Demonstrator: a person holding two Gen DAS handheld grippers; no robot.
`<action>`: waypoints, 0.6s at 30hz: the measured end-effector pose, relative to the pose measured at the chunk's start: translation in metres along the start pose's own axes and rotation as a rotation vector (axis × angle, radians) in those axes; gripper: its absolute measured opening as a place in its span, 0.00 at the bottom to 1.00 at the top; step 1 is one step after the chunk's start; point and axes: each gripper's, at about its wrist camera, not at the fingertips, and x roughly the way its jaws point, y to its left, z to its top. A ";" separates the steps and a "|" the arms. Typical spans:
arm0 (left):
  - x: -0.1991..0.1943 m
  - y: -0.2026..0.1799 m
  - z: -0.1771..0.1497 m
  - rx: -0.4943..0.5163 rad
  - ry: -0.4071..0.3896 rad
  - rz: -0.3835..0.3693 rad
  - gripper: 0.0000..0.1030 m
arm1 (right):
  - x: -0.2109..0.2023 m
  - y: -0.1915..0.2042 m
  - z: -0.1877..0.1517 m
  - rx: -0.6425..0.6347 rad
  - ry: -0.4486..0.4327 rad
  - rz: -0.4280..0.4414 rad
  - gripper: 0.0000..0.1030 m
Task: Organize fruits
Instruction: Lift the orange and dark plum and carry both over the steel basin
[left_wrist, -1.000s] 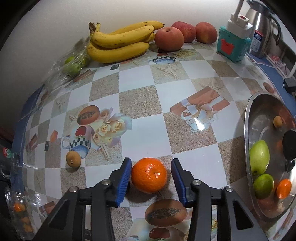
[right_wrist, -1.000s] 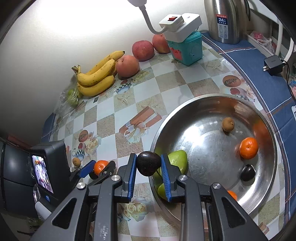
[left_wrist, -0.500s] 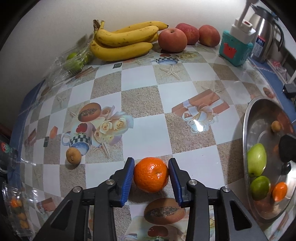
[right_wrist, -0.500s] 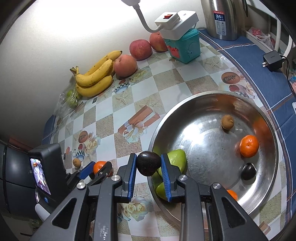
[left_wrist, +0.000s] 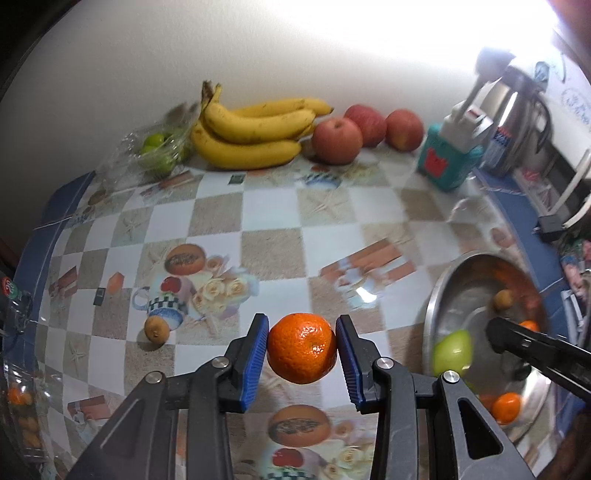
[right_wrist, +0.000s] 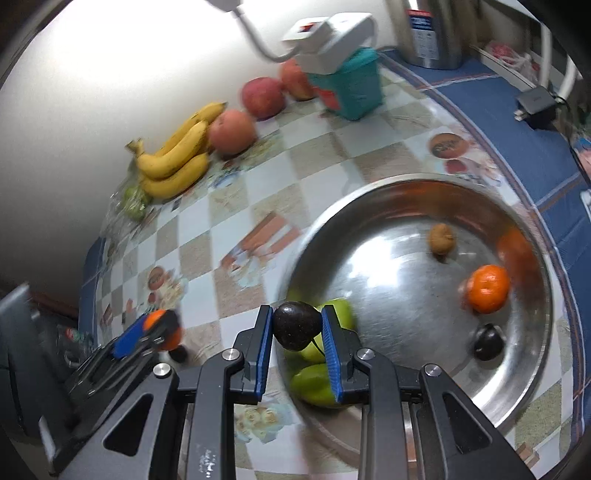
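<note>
Transfer step: left gripper (left_wrist: 301, 347) pinches a mandarin (left_wrist: 301, 347), right gripper (right_wrist: 297, 330) pinches a dark fruit (right_wrist: 296, 329); next, carry both over the steel bowl (right_wrist: 532, 384) and release.

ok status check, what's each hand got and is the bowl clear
Left tongs shut on the mandarin, off the table. Right tongs shut on a dark round fruit at the steel bowl's near rim. Green fruit beneath; centre bare.

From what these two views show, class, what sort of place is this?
Most likely a home kitchen or dining table: a patterned oilcloth, bananas and apples against the wall, and an electric kettle by a power strip.
</note>
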 end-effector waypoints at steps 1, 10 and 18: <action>-0.003 -0.004 0.000 0.005 -0.007 -0.011 0.39 | -0.001 -0.006 0.001 0.016 -0.004 -0.011 0.27; -0.026 -0.059 -0.004 0.095 -0.043 -0.142 0.39 | -0.015 -0.061 0.012 0.159 -0.045 -0.062 0.27; -0.018 -0.087 -0.003 0.132 -0.035 -0.199 0.39 | -0.019 -0.075 0.016 0.187 -0.047 -0.061 0.27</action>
